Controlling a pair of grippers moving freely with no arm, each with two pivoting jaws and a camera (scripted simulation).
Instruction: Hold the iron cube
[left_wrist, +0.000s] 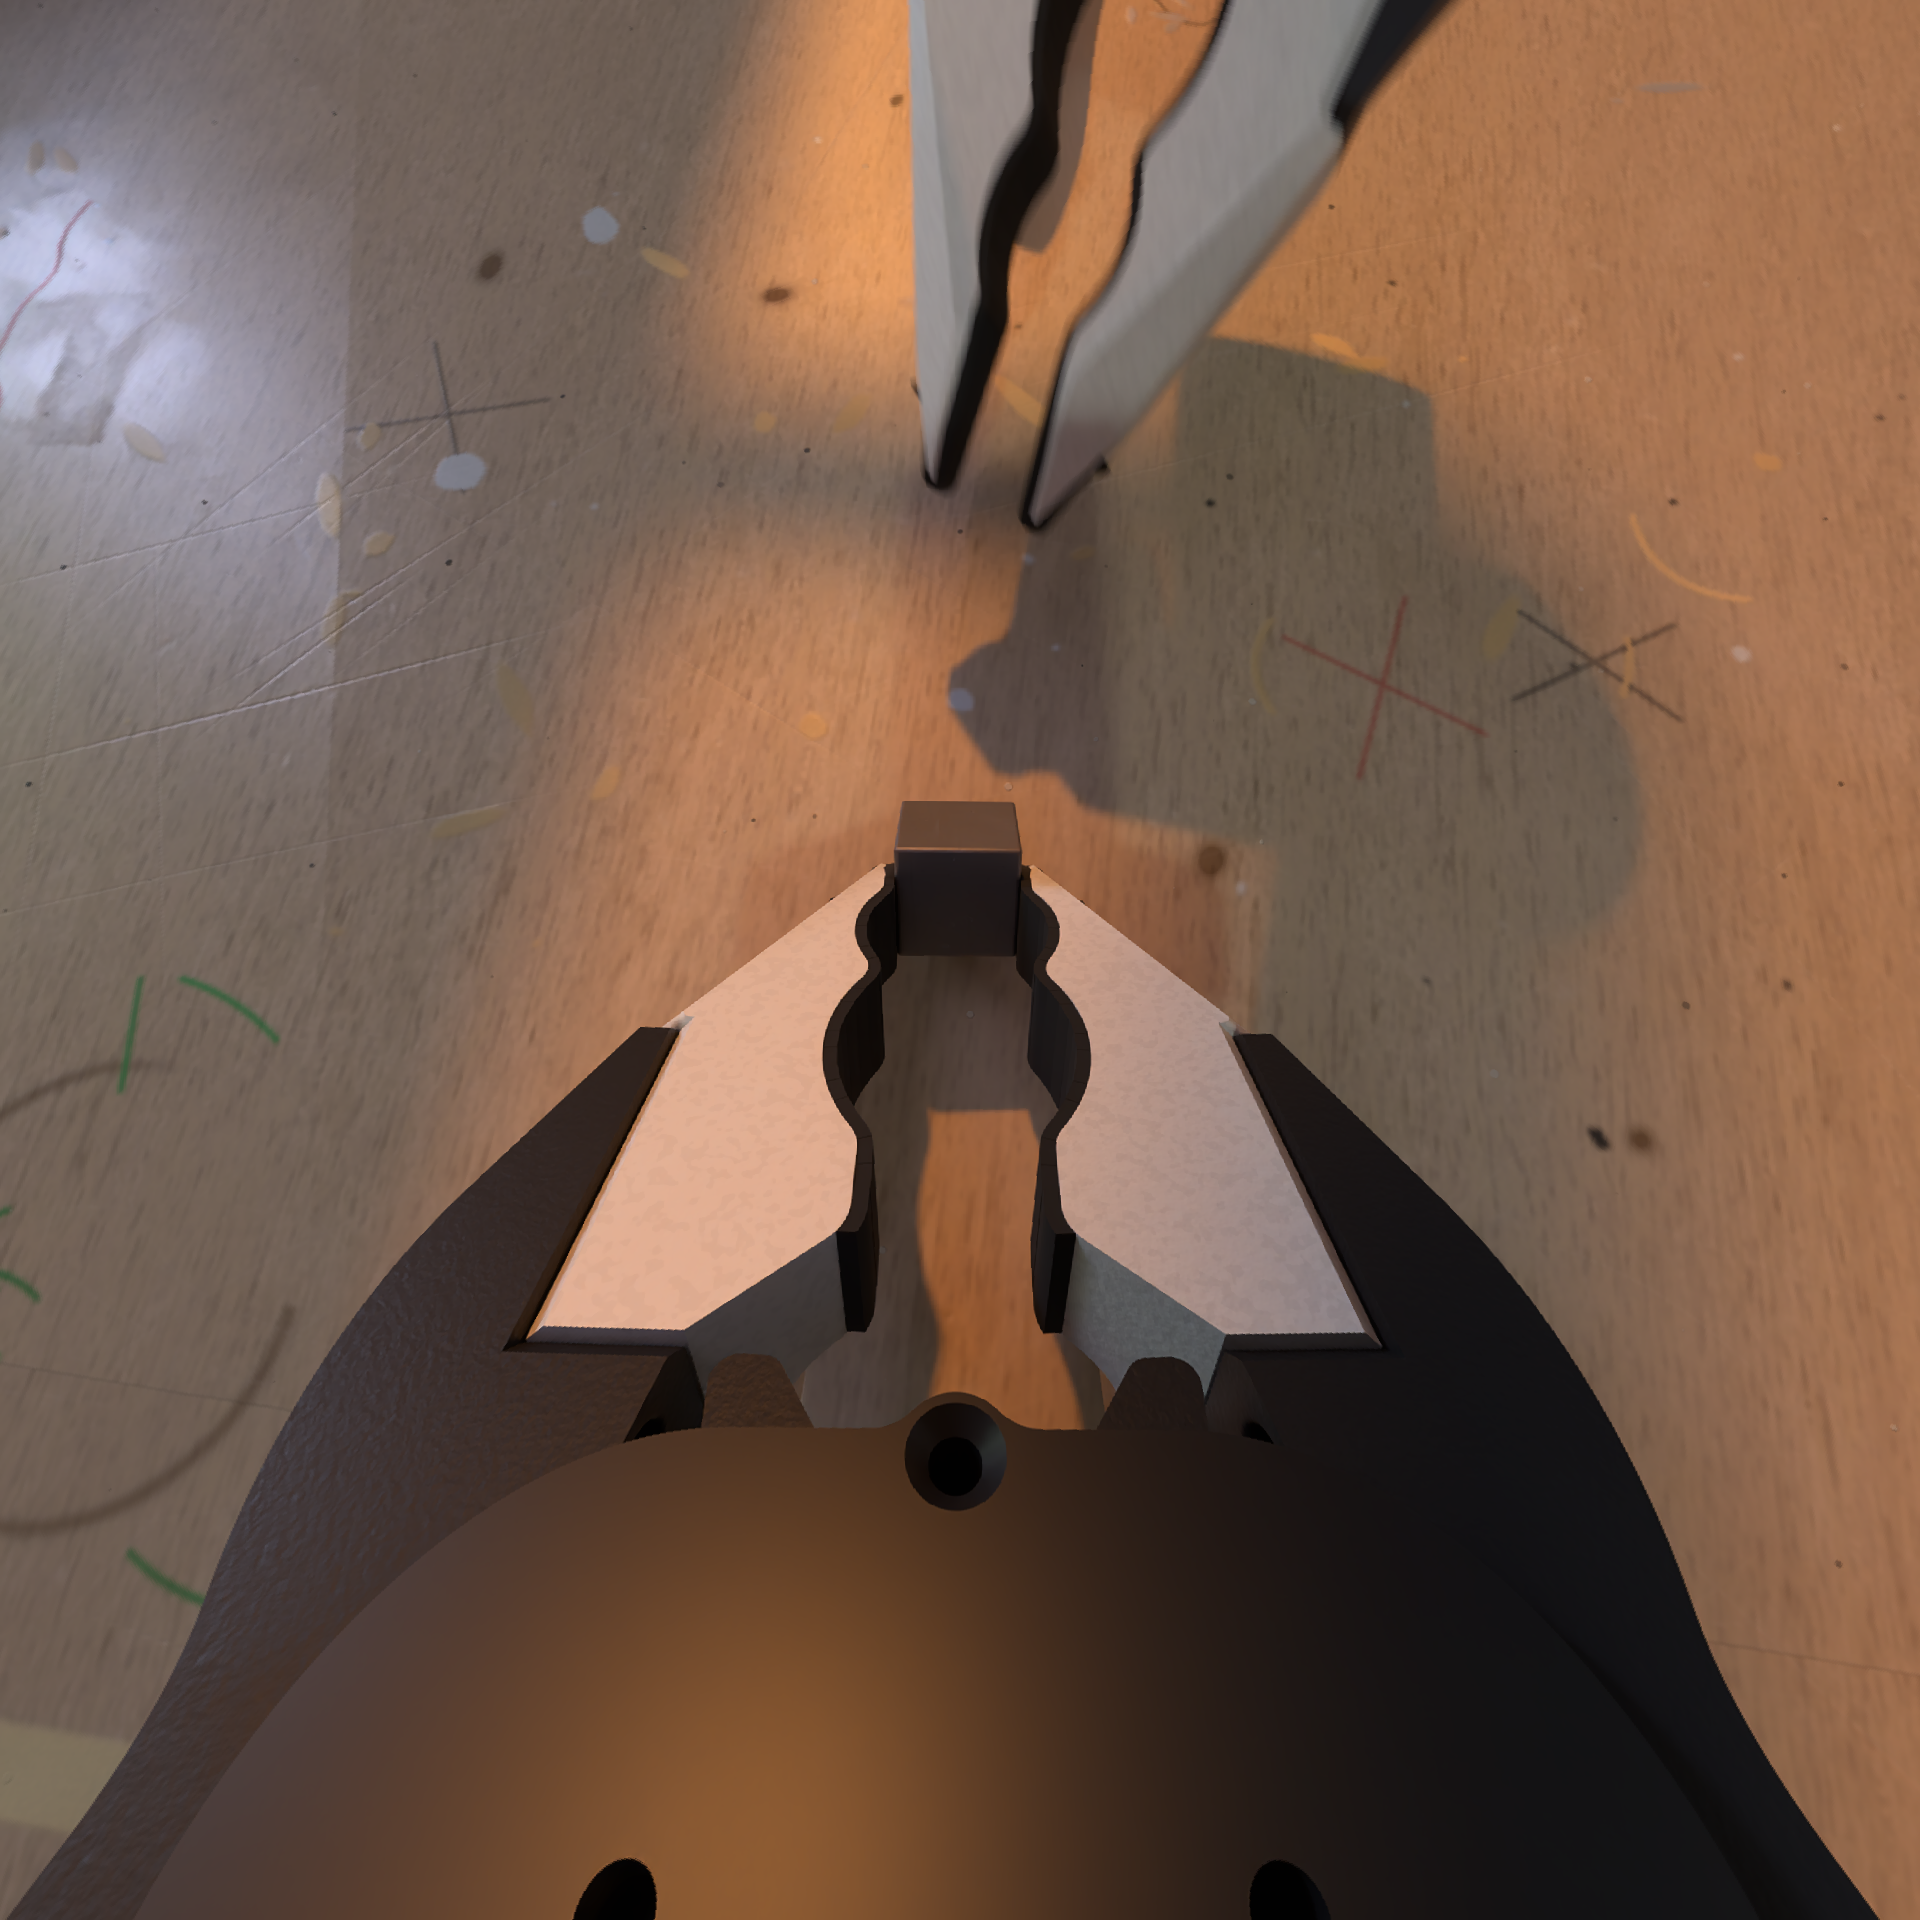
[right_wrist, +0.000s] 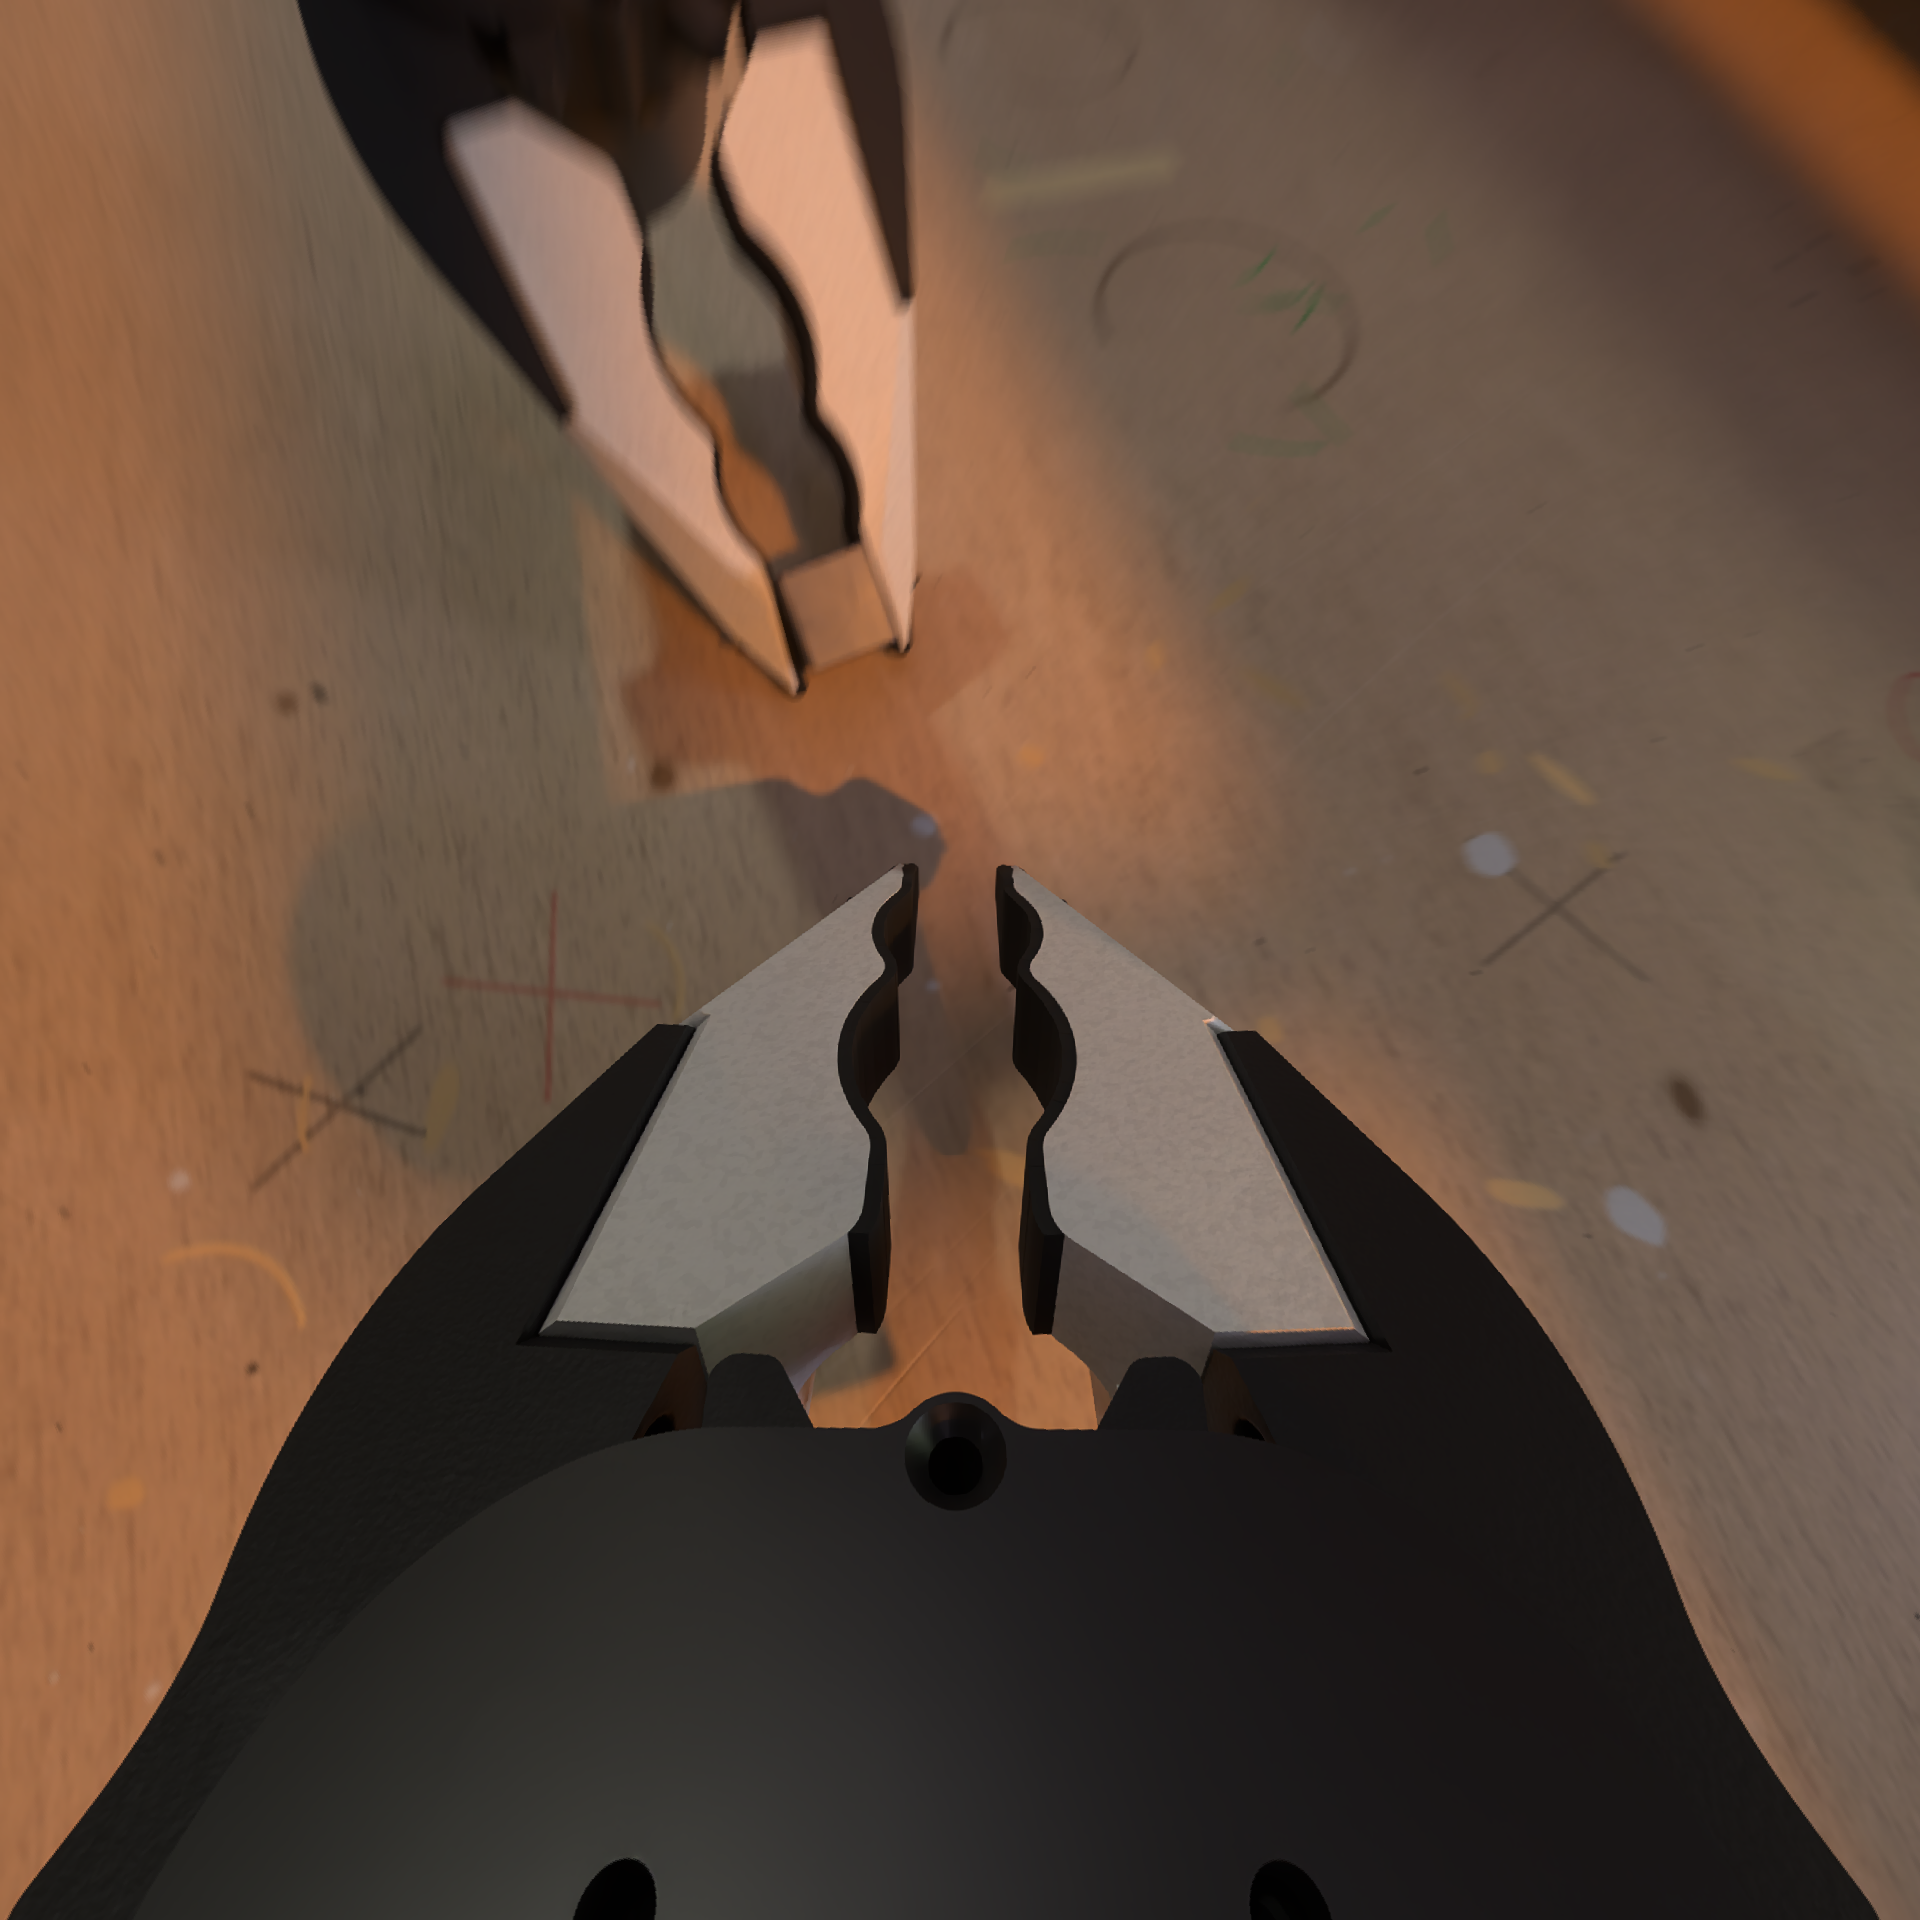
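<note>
The iron cube (left_wrist: 956, 894) is small and dark grey. My left gripper (left_wrist: 956, 883) is shut on it, with the cube pinched between the two fingertips close over the wooden table (left_wrist: 520, 675). In the right wrist view the cube (right_wrist: 831, 613) shows between the tips of the left gripper (right_wrist: 847, 660). I cannot tell whether the cube touches the table. My right gripper (right_wrist: 956, 883) is empty, its jaws a narrow gap apart, and it faces the left gripper a short way off. It also shows in the left wrist view (left_wrist: 987, 499), tips pointing down at the table.
The wooden table (right_wrist: 1455, 623) carries pen crosses (left_wrist: 1382, 681), curved scribbles (left_wrist: 208, 1008) and small paint specks (left_wrist: 457, 470). Both grippers cast shadows (left_wrist: 1351, 623) on it. No other objects are in view.
</note>
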